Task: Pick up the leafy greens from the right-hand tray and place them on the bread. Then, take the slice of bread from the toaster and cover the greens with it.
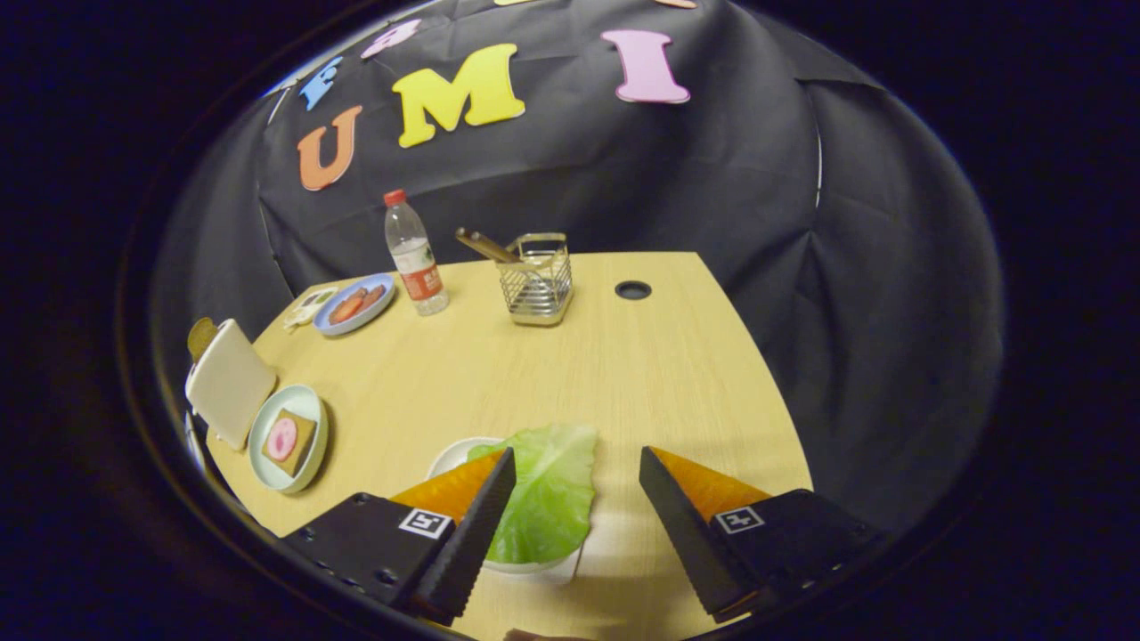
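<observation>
Gripper [577, 463] is wide open over the leafy greens [548, 494] on their tray [450, 456] at the surface's near edge; I'd drop lower, centre the leaf, then pinch gently.

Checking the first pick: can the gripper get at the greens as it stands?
Probably yes. The gripper is open, and the lettuce leaf lies on its white dish between the fingers, nearer the left one. Nothing lies over it.

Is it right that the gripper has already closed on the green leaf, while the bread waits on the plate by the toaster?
Not quite. In the gripper view the gripper is open, with the green leaf between its fingers. The bread does wait on the plate by the toaster.
</observation>
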`<state>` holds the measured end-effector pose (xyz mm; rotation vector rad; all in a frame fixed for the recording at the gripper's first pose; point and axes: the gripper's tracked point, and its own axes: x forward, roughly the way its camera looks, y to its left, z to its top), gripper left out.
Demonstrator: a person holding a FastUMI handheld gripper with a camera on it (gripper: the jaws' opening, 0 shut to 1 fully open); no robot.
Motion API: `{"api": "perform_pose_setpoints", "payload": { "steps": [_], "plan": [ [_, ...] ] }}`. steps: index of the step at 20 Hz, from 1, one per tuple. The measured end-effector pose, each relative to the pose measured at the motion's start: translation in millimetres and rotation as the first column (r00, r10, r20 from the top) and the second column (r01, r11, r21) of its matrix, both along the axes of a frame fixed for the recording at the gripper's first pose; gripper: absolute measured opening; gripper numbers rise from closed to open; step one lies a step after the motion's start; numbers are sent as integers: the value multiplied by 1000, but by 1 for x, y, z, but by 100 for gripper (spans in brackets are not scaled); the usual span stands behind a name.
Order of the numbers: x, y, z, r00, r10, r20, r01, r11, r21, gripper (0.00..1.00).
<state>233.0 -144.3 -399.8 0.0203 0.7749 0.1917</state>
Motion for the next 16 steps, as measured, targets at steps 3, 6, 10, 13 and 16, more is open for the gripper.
{"api": "perform_pose_setpoints", "payload": {
  "steps": [3,6,10,13,16],
  "plan": [
    [19,6,-29,996,-39,-75,41,999,23,87],
    [23,18,-53,987,-21,-161,25,1000,20,77],
    [30,25,-48,992,11,-129,-14,1000,-19,61],
    [32,26,-42,993,-9,-114,3,999,-54,51],
    [33,21,-40,994,-24,-102,14,996,-93,44]
  ]
}}
